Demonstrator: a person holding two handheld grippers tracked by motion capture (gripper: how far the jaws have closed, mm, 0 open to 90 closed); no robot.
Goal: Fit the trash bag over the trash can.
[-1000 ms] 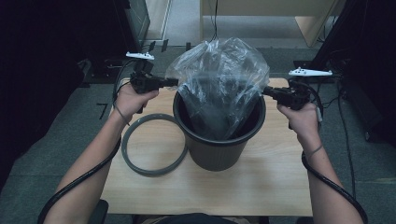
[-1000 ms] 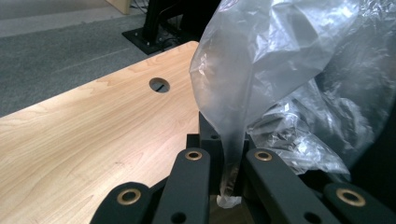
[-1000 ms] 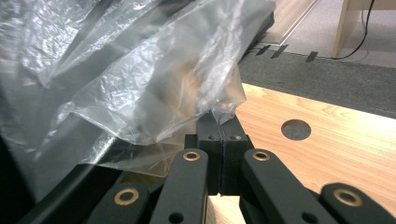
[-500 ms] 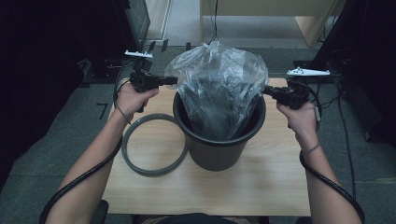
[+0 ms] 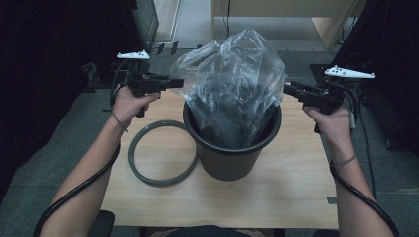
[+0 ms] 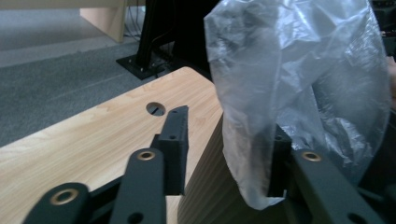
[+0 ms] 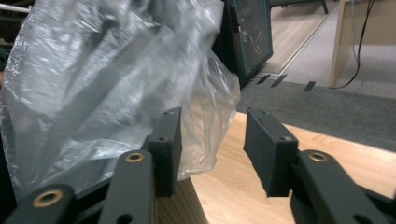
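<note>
A clear plastic bag [image 5: 232,74] stands up crumpled out of a dark round bin [image 5: 232,158] on the wooden table [image 5: 276,197]. My left gripper [image 5: 178,83] is level at the bag's left side. Its jaws have just been opening; in the left gripper view they [image 6: 229,140] stand apart, and the bag's edge [image 6: 261,186] hangs loose over one pad. My right gripper [image 5: 286,89] is at the bag's right side. Its jaws have just been opening too and stand apart [image 7: 212,126]. The bag [image 7: 116,93] lies beside the left pad, with only a loose corner reaching into the gap.
A dark grey ring [image 5: 163,178] lies flat on the table, touching the bin's left side. A cable hole [image 6: 155,108] is in the tabletop. Dark cabinets stand on both sides, with grey carpet and pale furniture behind.
Both grippers have let go of the bag's edges and their jaws now stand apart. The right gripper has drawn slightly away to the right. The bag stands a little taller.
</note>
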